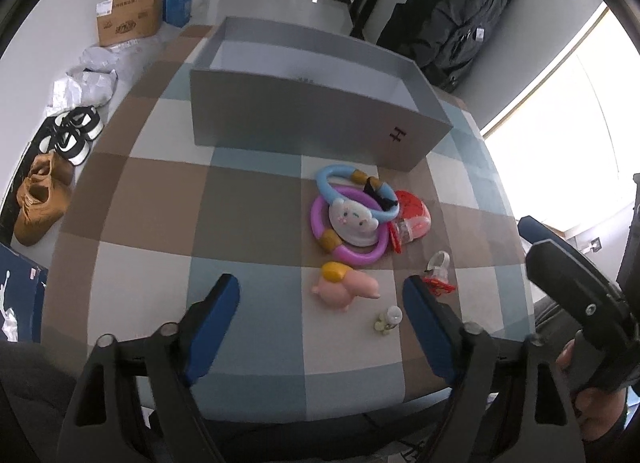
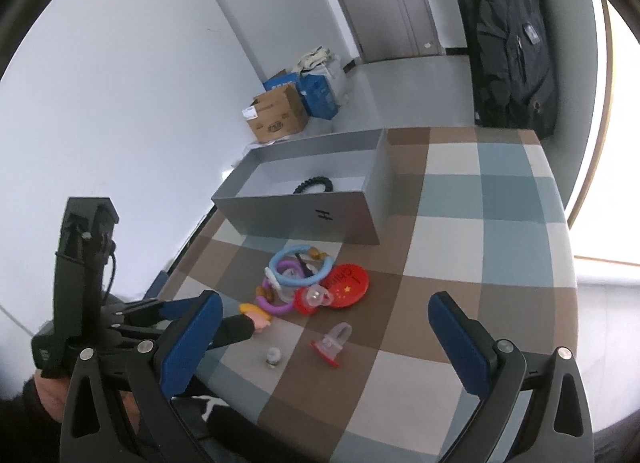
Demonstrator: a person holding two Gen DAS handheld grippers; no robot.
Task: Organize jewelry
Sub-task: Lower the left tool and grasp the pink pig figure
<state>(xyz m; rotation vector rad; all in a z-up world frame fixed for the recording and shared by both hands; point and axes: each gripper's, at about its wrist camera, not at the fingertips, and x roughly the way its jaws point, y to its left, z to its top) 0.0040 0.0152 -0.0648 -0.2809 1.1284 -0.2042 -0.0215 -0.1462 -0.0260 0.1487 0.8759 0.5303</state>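
1. At the far left, on the floor beside the table, lie tan shoes (image 1: 40, 199) and black-and-white sneakers (image 1: 74, 135), with a cardboard box (image 1: 130, 17) farther back against the wall.
2. The left gripper (image 1: 320, 295) hangs over the near part of the checked tablecloth (image 1: 160, 199), its blue-padded jaws standing apart with nothing pressed between them.
3. Between those jaws lies a pink pig-shaped toy (image 1: 346, 289) with a yellow cap, flat on the cloth; the pads do not touch it.
4. Behind it sits the jewelry pile: a purple ring (image 1: 352, 253) under a light-blue ring (image 1: 352, 191), with a white plush face (image 1: 354, 221) resting on them.
5. Beyond the pile stands an open grey box (image 1: 312, 119) marked "H"; the right wrist view shows a black coiled band (image 2: 314, 184) inside.
6. Right of the rings lies a red disc (image 1: 414, 209), and nearer are a clear clip on a red base (image 1: 438, 271) and a small bead charm (image 1: 390, 319).
7. The right gripper (image 2: 324, 321) hovers above the cloth, jaws wide apart and empty.
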